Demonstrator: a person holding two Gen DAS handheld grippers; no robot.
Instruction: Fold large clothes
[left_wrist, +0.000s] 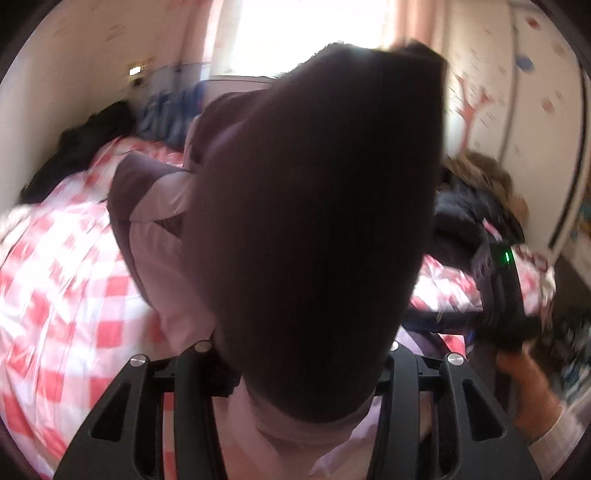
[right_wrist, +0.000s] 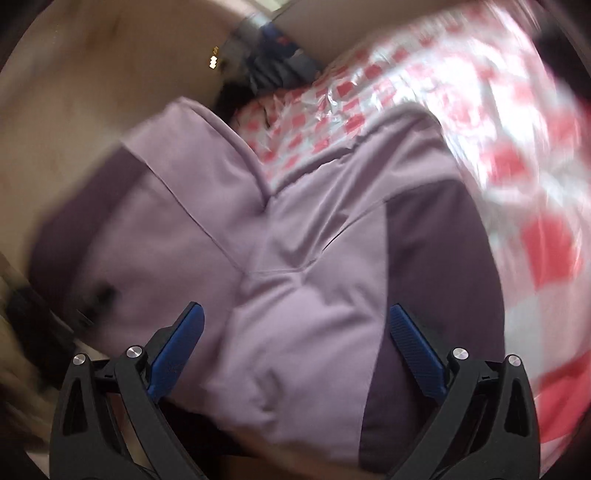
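Left hand-held gripper (left_wrist: 295, 373) pinches a lifted fold of the garment (left_wrist: 314, 206); a shallow bite may let the cloth slip and spoil the fold. Right hand-held gripper (right_wrist: 295, 332) stands spread, nothing pinched, just above the garment (right_wrist: 280, 236), which could snag a finger. The garment lies across the bed (left_wrist: 62, 266), spreading toward its far edge.
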